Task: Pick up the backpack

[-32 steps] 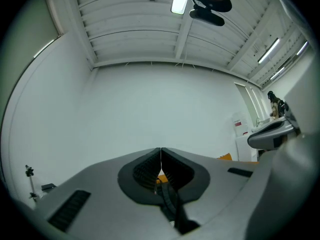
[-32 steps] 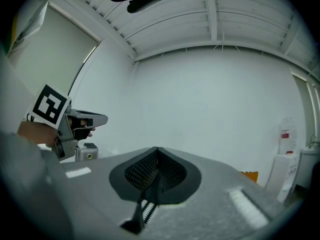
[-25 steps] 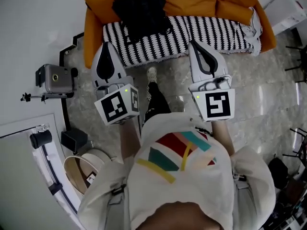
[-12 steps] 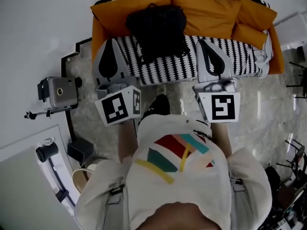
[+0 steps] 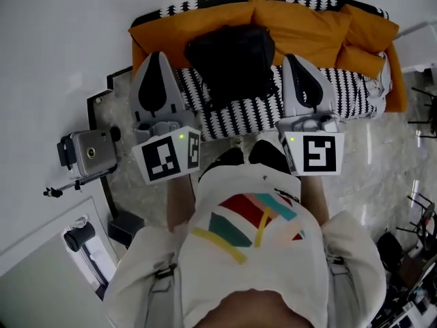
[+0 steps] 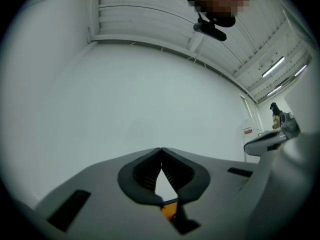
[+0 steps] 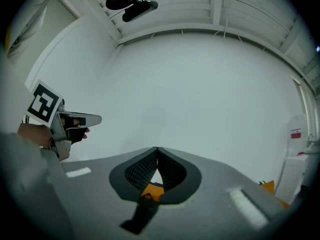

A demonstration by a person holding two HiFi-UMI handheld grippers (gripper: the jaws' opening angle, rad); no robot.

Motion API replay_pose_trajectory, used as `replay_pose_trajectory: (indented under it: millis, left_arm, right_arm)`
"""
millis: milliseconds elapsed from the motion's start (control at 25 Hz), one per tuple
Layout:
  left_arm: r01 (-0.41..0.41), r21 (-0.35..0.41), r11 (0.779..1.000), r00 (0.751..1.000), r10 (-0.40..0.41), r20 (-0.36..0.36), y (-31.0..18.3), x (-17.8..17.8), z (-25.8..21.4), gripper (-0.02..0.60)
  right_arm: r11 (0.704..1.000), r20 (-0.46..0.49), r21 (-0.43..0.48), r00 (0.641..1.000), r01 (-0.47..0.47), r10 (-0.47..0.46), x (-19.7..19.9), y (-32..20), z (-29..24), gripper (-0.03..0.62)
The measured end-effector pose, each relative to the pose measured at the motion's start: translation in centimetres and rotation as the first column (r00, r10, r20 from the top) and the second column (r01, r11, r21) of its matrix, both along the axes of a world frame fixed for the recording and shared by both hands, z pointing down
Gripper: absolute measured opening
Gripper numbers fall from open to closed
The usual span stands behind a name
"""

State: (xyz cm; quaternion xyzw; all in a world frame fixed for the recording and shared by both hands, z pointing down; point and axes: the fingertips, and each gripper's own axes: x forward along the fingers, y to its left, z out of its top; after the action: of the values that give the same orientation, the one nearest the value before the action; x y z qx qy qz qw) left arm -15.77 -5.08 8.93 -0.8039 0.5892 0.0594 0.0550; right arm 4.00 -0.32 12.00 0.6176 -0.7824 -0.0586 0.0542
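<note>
A black backpack [image 5: 234,61] lies on the sofa's black-and-white striped cover [image 5: 254,111], leaning against the orange back cushions. In the head view my left gripper [image 5: 158,59] is held just left of the backpack and my right gripper [image 5: 298,61] just right of it, both short of the bag and apart from it. Both are shut with nothing between the jaws. In the left gripper view the left gripper [image 6: 160,150] points at a bare white wall; the right gripper [image 7: 157,149] also faces the wall, and both show a sliver of orange cushion through the jaw gap.
An orange sofa [image 5: 145,33] with loose cushions [image 5: 297,20] stands against the white wall. A camera on a tripod [image 5: 87,154] stands on the marble floor at the left, with black gear [image 5: 124,229] beside it. Chair legs [image 5: 423,101] show at the right edge.
The person has walked up to the sofa. Both grippers moved forward together and now flank the backpack, which sits lower and closer in the head view.
</note>
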Motion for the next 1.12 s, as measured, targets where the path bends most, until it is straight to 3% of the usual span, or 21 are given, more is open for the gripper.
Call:
replay_pose_trajectory:
  millis: [400, 680, 1120]
  left_arm:
    - [0.021, -0.011, 1.0, 1.0, -0.021, 0.003, -2.2, 2.8, 0.6, 0.015]
    - [0.025, 0.005, 1.0, 0.999, -0.025, 0.031, -2.4, 5.7, -0.4, 0.015]
    - [0.021, 0.024, 0.999, 0.999, -0.022, 0.03, -3.5, 7.3, -1.1, 0.015]
  right_arm:
    - [1.0, -0.006, 0.004, 1.0, 0.021, -0.021, 2.2, -3.4, -0.7, 0.005]
    - [0.996, 0.024, 0.068, 0.998, 0.064, -0.065, 3.8, -4.0, -2.3, 0.005]
    - [0.994, 0.04, 0.084, 0.997, 0.065, -0.069, 4.9, -4.7, -2.6, 0.005]
